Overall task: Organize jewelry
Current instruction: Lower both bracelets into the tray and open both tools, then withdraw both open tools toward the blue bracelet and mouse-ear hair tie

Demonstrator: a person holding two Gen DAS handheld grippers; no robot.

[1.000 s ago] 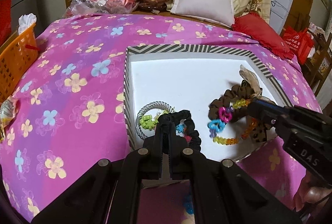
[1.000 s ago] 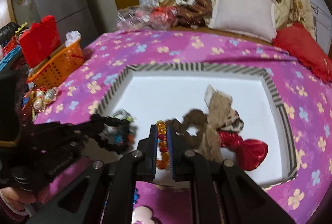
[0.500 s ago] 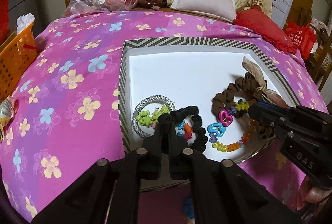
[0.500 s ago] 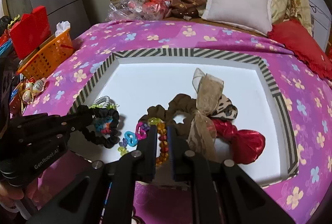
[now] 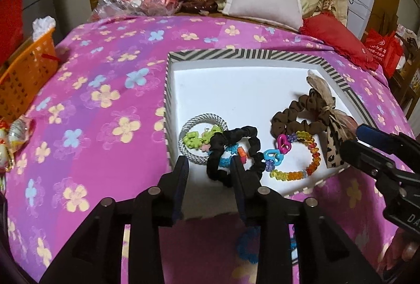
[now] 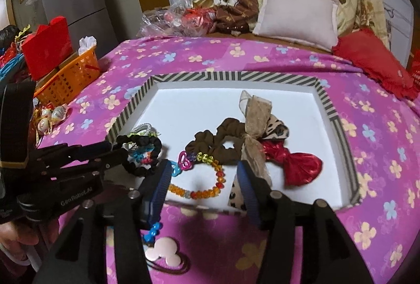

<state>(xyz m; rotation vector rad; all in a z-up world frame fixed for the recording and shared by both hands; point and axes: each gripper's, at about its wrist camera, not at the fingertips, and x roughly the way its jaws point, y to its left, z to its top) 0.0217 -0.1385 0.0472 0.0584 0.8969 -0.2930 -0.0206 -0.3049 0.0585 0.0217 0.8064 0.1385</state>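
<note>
A white tray with a striped rim (image 5: 246,54) (image 6: 183,77) lies on the pink flowered bedspread. In it lie a black scrunchie (image 5: 236,150) (image 6: 143,152), a grey ring with green charms (image 5: 200,137), a colourful bead bracelet (image 5: 294,155) (image 6: 202,176), a brown scrunchie with a gauze bow (image 5: 302,115) (image 6: 223,142) and a red bow (image 6: 296,163). My left gripper (image 5: 210,165) is open over the tray's near edge, beside the black scrunchie. My right gripper (image 6: 202,173) is open, its jaws on either side of the bead bracelet.
An orange basket (image 5: 23,73) (image 6: 68,76) stands at the bed's left edge. A pink mouse-shaped hair tie (image 6: 164,253) and blue beads (image 6: 153,230) lie on the bedspread under my right gripper. Pillows (image 5: 262,3) and bags are at the far end.
Both grippers have opened. The left one let go of the black scrunchie and the right one let go of the bead bracelet; both items now lie in the tray.
</note>
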